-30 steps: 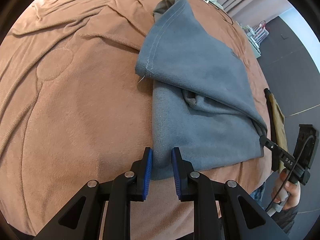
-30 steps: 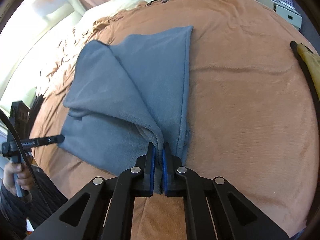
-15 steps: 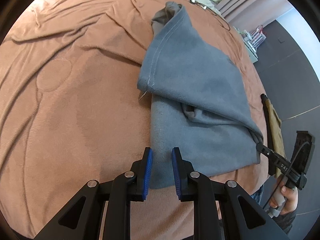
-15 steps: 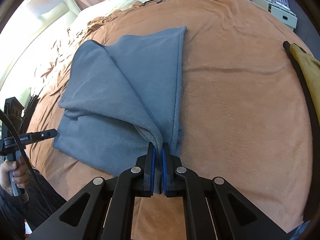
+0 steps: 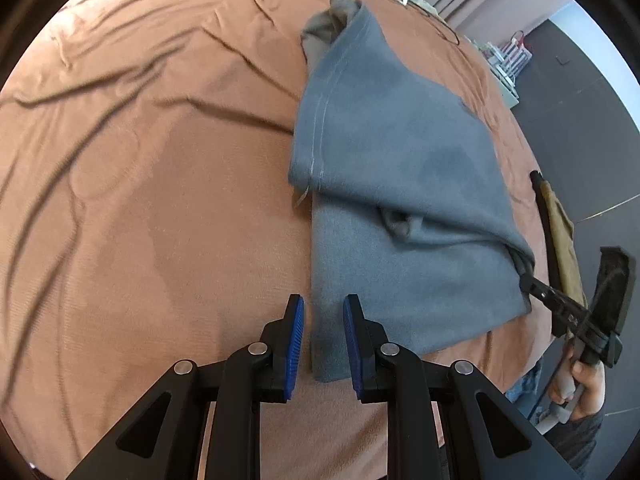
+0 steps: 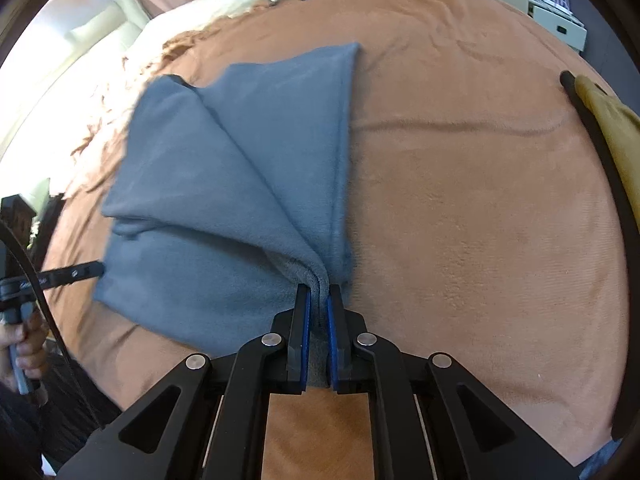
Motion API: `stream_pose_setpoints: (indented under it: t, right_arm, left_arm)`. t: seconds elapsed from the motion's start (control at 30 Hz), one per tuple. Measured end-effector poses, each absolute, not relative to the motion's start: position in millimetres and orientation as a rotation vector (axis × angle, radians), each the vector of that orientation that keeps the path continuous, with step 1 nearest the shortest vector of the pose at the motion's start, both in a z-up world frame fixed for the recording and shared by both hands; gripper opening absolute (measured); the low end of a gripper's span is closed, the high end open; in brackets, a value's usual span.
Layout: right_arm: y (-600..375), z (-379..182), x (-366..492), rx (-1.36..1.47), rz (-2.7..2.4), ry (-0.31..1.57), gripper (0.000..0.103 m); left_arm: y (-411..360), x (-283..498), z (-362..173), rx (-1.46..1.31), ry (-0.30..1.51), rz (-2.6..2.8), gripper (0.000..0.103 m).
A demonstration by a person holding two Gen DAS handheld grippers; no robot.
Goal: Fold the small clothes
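From the left wrist camera, the left gripper [image 5: 323, 312] hovers with its blue-padded fingers [image 5: 295, 334] spread apart, straddling the near left corner of a soft grey-blue fleece garment [image 5: 400, 200]. The fabric edge runs up between the two pads, though whether either pad touches it is hard to judge from this angle. The garment lies partly folded on a rust-brown plush bedspread [image 5: 160, 200], with an upper layer turned diagonally across the lower one and a stitched hem showing on its left edge. At the garment's far right corner the right gripper [image 5: 524, 272] pinches the cloth, and a hand [image 5: 580, 384] holds its handle. A mustard-yellow cloth with a black edge [image 5: 560, 232] lies just beyond it.

From the right wrist camera, the right gripper [image 6: 319, 300] is closed narrowly on a bunched fold of the garment [image 6: 224, 184], which fans out leftward over the bedspread [image 6: 460, 220]. The left gripper [image 6: 94, 269] reaches the garment's left corner. The mustard cloth [image 6: 612, 120] sits at the right edge.
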State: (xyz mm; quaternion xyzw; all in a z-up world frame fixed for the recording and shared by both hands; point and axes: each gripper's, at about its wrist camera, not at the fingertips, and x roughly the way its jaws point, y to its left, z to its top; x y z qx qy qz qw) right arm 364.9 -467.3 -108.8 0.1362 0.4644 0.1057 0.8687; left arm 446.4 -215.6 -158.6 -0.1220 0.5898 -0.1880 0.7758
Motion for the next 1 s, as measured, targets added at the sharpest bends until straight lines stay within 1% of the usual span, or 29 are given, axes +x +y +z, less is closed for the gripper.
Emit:
stream_pose_setpoints:
  t: [0.03,0.1,0.13,0.17,0.2,0.23,0.3,0.47,0.57,0.73,1.0]
  right_arm:
    - [-466,-100,360,0.278,0.222,0.964,0.006]
    - [-467,-86,351,0.266,0.204,0.931,0.012]
    - [-466,-78,347,0.266,0.198,0.912,0.028]
    - [-465,-73,344,0.263,0.193,0.897,0.054]
    - [-461,-65,342,0.251,0.179,0.877,0.066]
    - [-456,-59,340,0.234,0.168,0.859,0.073]
    - [-441,-47,340,0.192,0.163,0.850,0.073]
    - [-383,-30,346,0.008,0.147,0.862,0.073]
    - [-353,-27,352,-0.070,0.157,0.861,0.073]
    - [-318,-29,366,-0.148,0.186,0.873,0.072]
    - [-266,-52,394,-0.263,0.255,0.889,0.067]
  left_arm:
    - [-213,448,-153,-0.268,1.271,-0.401,0.021]
    - [-208,453,-141,-0.285,1.260,-0.397,0.021]
    - [-204,457,-133,-0.300,1.249,-0.403,0.021]
    - [-202,458,-129,-0.312,1.237,-0.409,0.021]
    - [-198,460,-124,-0.325,1.219,-0.420,0.023]
    - [-194,460,-121,-0.329,1.202,-0.430,0.027]
    - [-190,459,-123,-0.336,1.187,-0.445,0.030]
    - [-175,460,-147,-0.424,1.206,-0.483,0.030]
    - [-170,463,-149,-0.406,1.188,-0.504,0.030]
    - [-153,468,-152,-0.434,1.187,-0.514,0.030]
    - [-117,476,-157,-0.547,1.202,-0.492,0.030]
